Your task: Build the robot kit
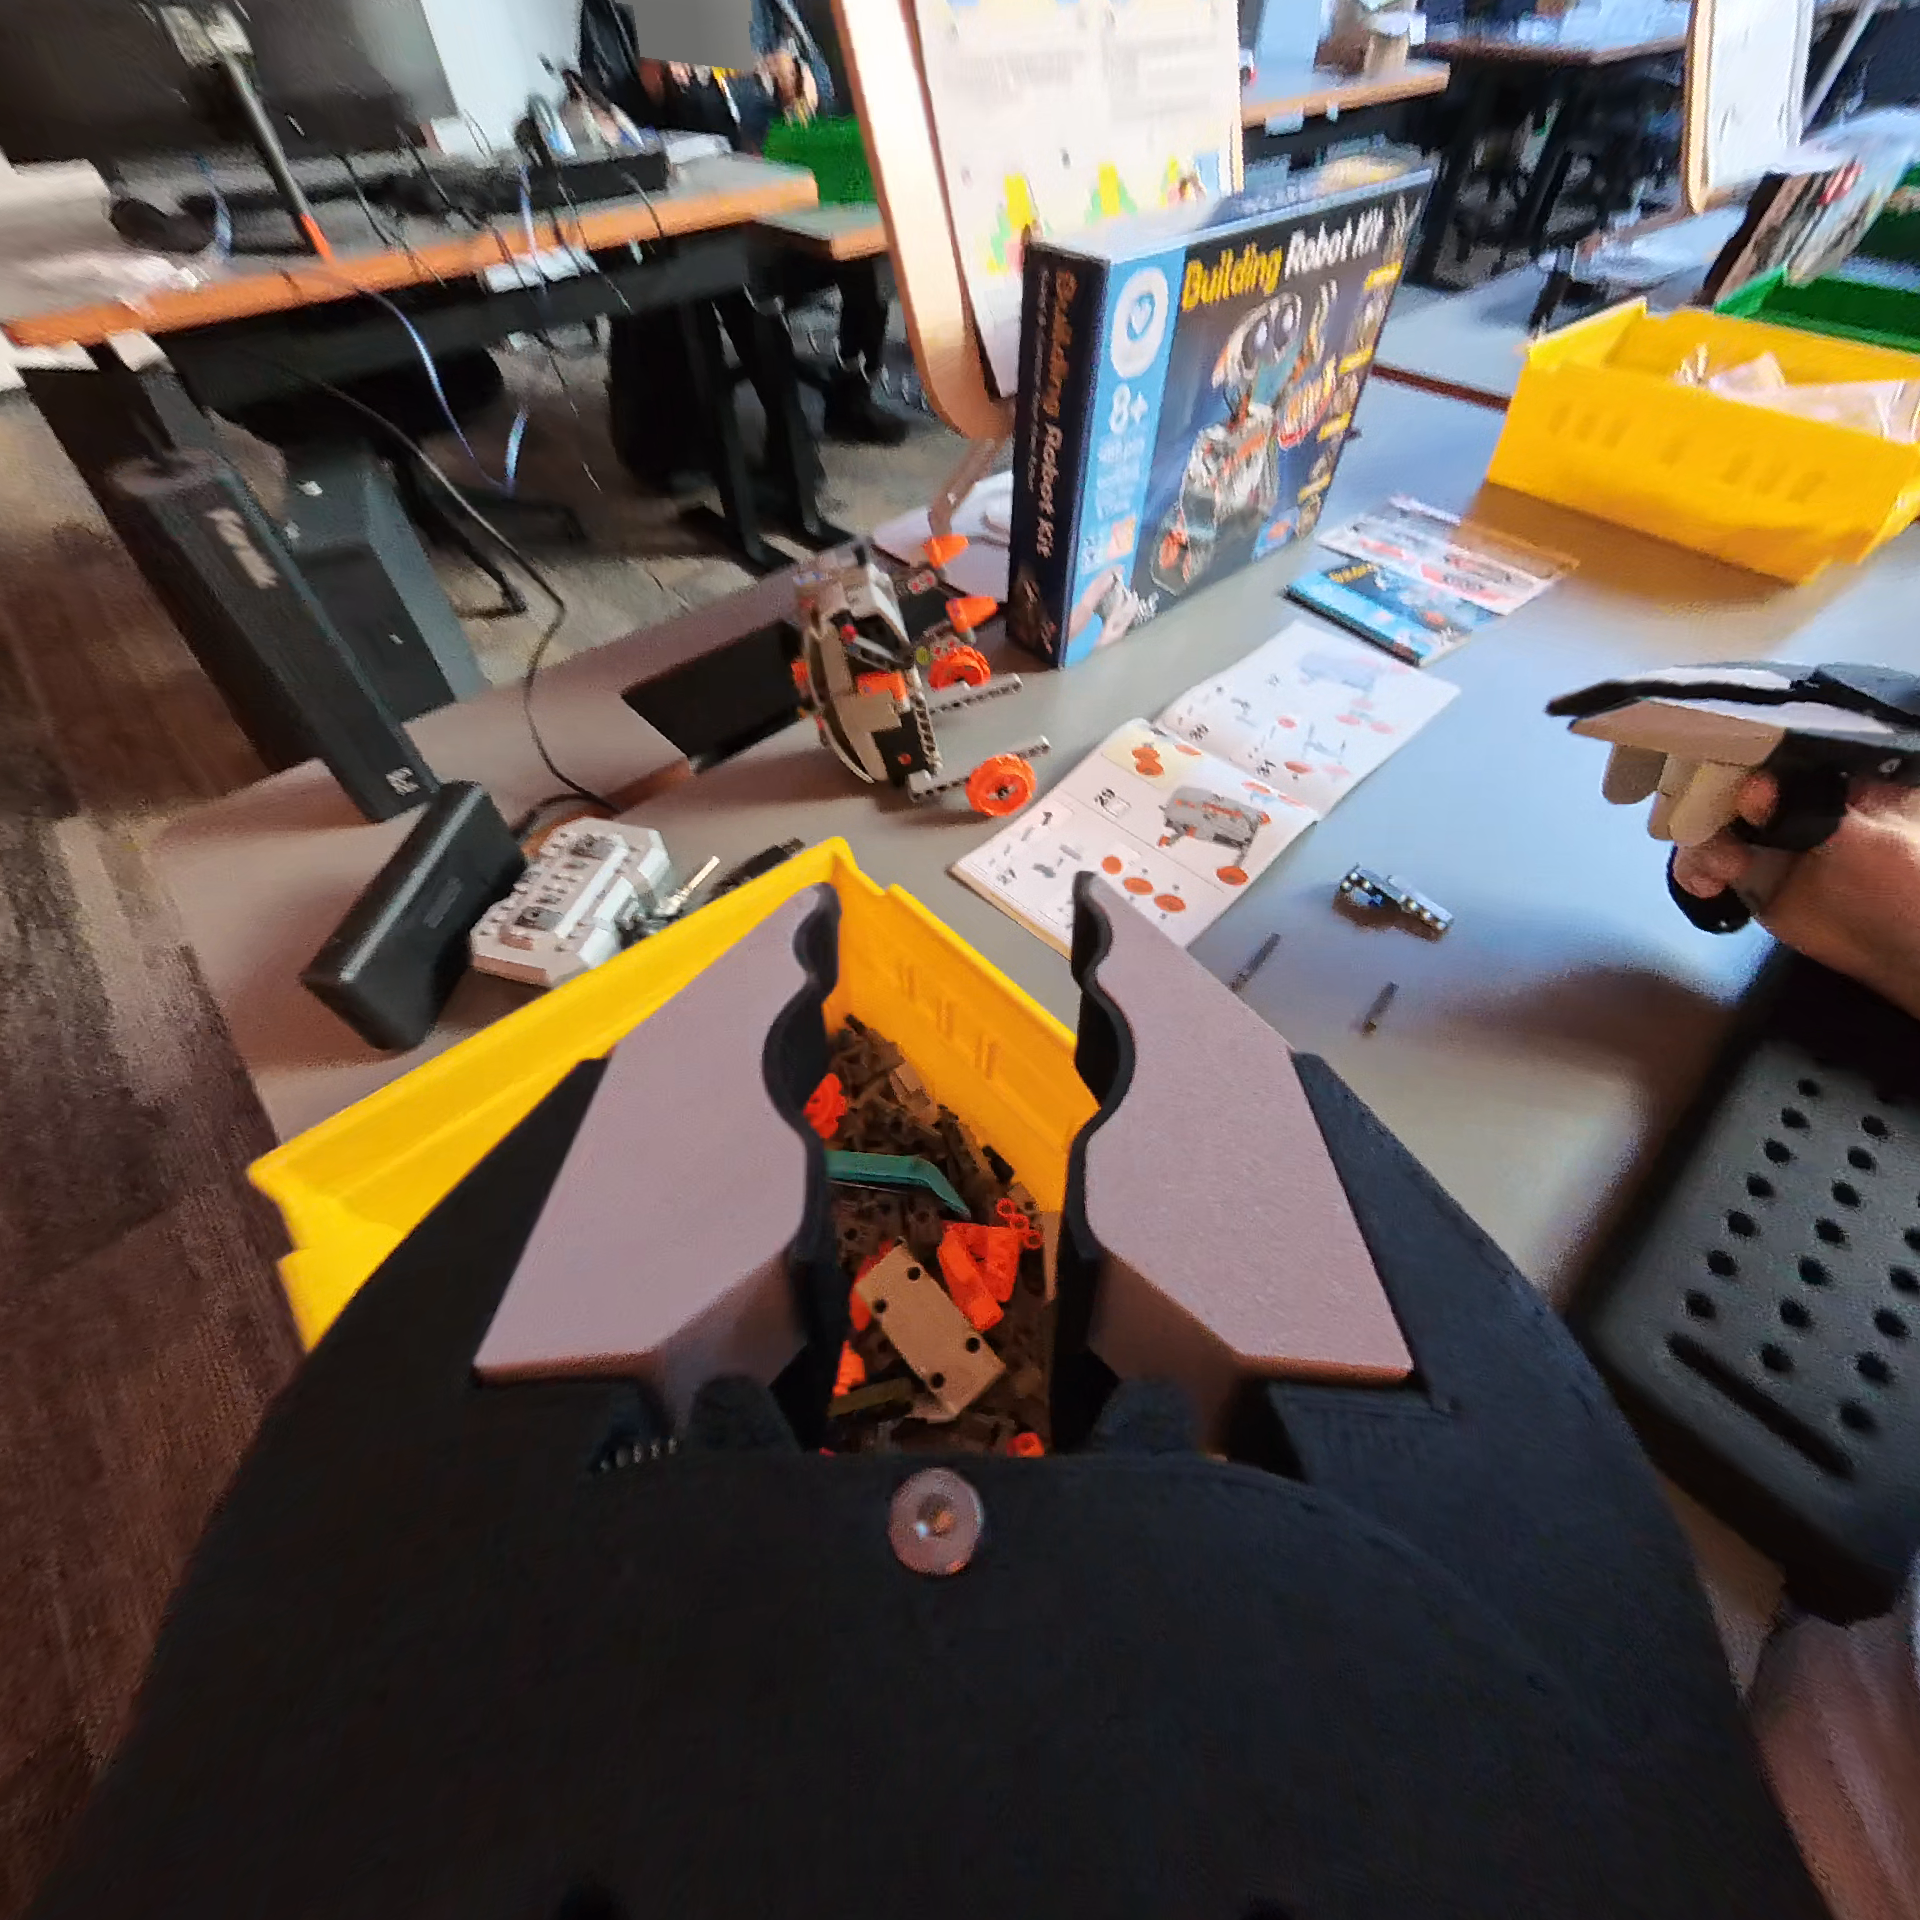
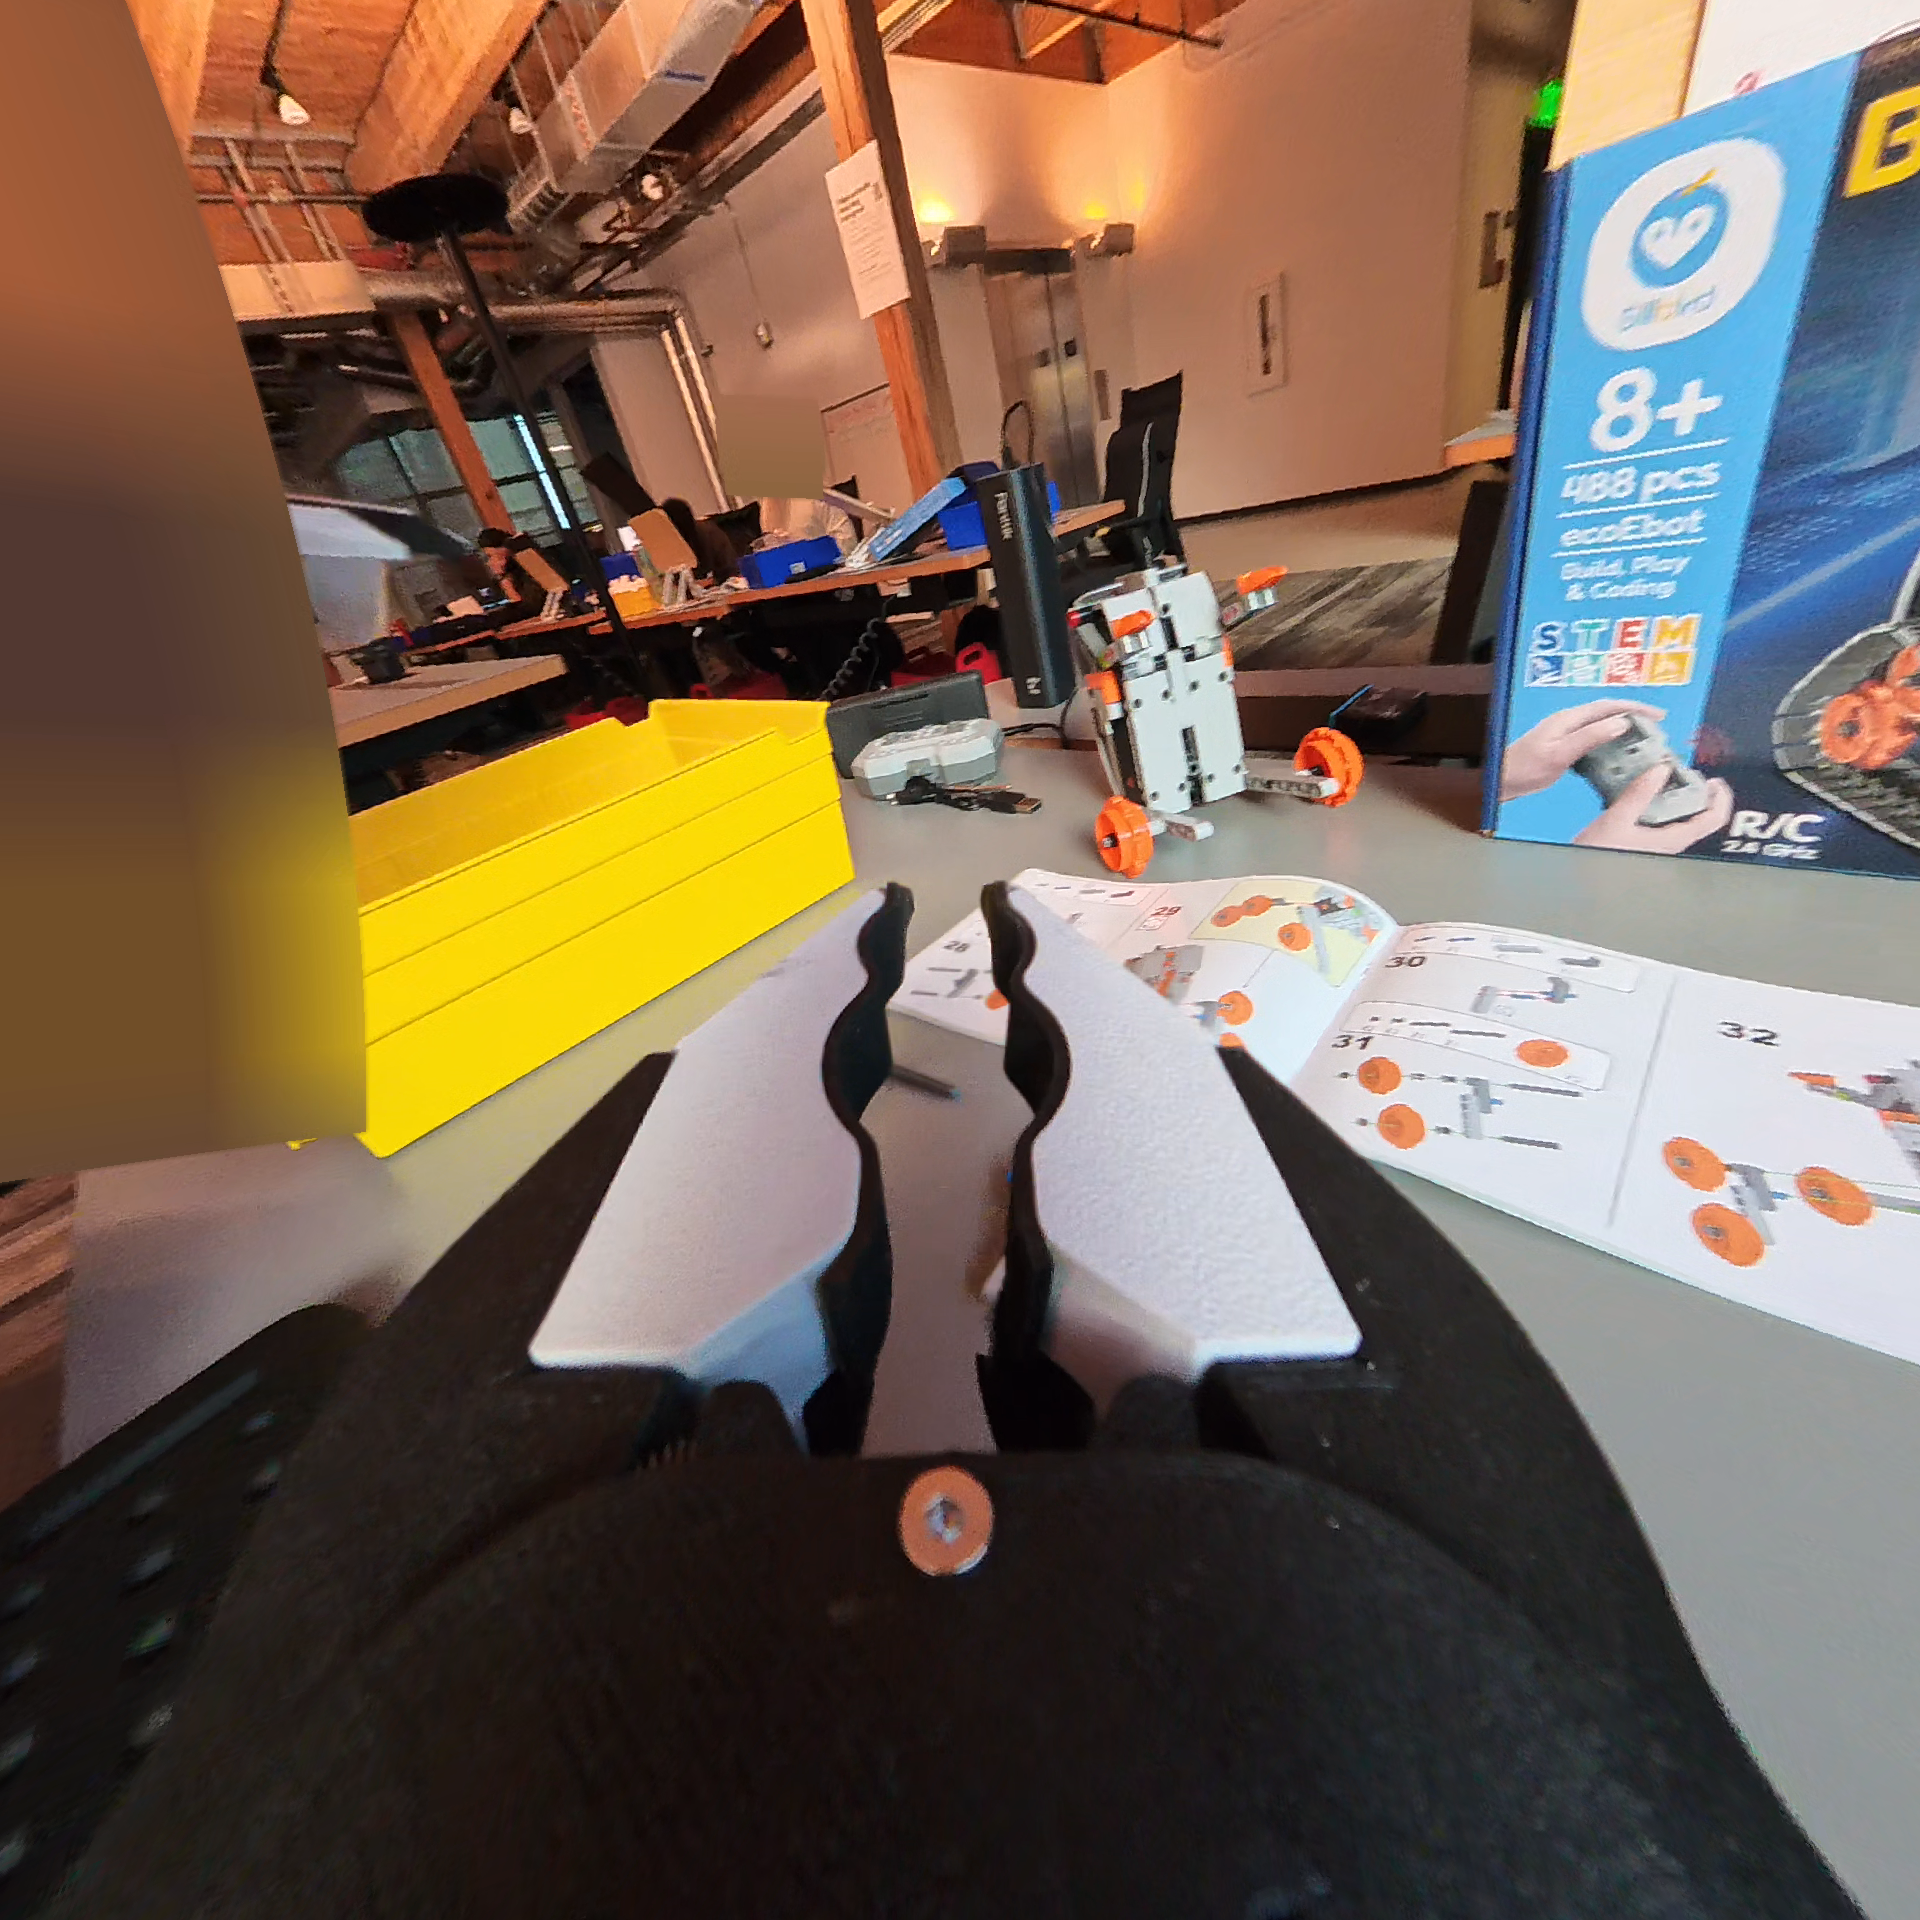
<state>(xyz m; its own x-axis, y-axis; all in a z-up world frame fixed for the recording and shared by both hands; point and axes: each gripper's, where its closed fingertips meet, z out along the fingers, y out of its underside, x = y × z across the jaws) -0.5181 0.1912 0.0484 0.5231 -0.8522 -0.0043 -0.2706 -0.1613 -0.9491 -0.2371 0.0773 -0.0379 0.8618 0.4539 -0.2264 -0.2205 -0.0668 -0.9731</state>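
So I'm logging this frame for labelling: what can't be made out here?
- Yellow bin contents: left wrist view, mostly hidden by the left tongs.
- Far yellow bin: cut off by the right edge.
- Small dark pins: too small to identify.
- Right wrist view: blur patch covers the yellow bin's left end.

- Left gripper (image 1: 951,914): seen from its own camera, fingers spread wide, nothing held between them. Grey finger plates on a black body, tips angled downward and forward.
- Right gripper (image 2: 945,904): seen from its own camera, fingers drawn near each other with a narrow gap left at the tips; nothing seen gripped. Held low and roughly level.
- Right gripper is also seen in the left wrist view at the right edge, held by a hand (image 1: 1808,883) wrapped round its black handle, fingers pointing left.
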